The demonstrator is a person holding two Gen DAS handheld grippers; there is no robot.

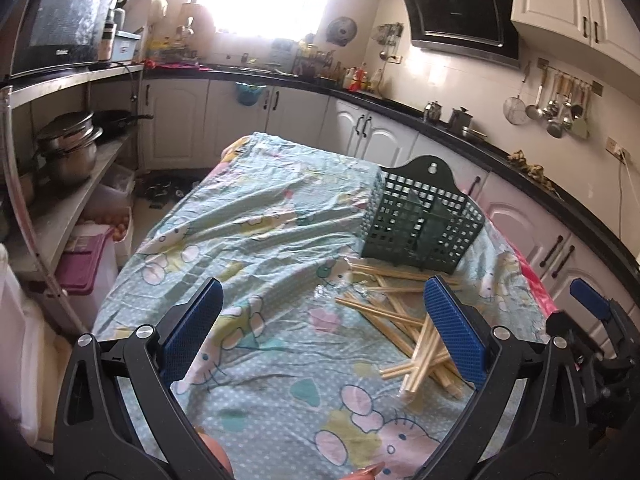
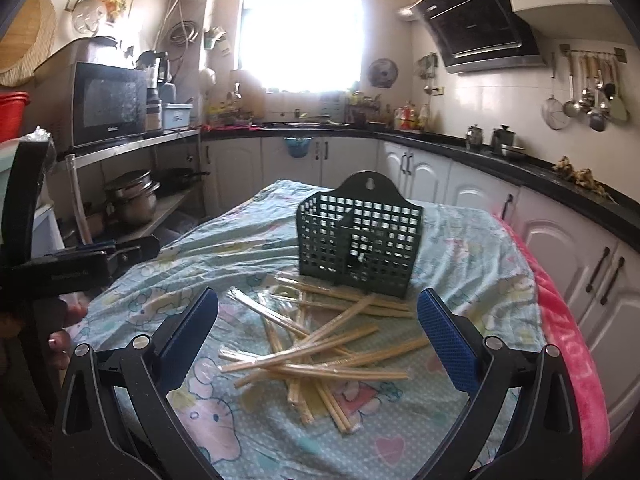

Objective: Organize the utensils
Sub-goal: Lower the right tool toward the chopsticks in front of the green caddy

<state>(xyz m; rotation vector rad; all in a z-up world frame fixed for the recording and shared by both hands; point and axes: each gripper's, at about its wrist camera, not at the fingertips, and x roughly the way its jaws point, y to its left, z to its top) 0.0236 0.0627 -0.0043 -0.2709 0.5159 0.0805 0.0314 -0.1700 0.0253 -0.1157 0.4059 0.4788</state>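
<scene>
A dark green lattice utensil holder point(image 1: 420, 226) point(image 2: 358, 236) stands upright on the cloth-covered table point(image 1: 256, 208) point(image 2: 240, 236). In front of it lies a loose pile of several wrapped wooden chopsticks point(image 1: 404, 332) point(image 2: 316, 352). My left gripper point(image 1: 324, 316) is open and holds nothing, hovering left of the pile. My right gripper point(image 2: 318, 328) is open too, with the pile framed between its blue pads point(image 2: 448, 344). The right gripper point(image 1: 596, 320) shows at the right edge of the left wrist view; the left gripper point(image 2: 88, 264) shows at the left of the right wrist view.
A pink towel point(image 2: 568, 344) hangs along the table's right edge. White cabinets point(image 2: 580, 264) with a black counter curve around the right and back. A metal shelf point(image 1: 60, 200) on the left carries pots and a microwave point(image 1: 60, 20). A hand point(image 2: 60, 340) is at the left.
</scene>
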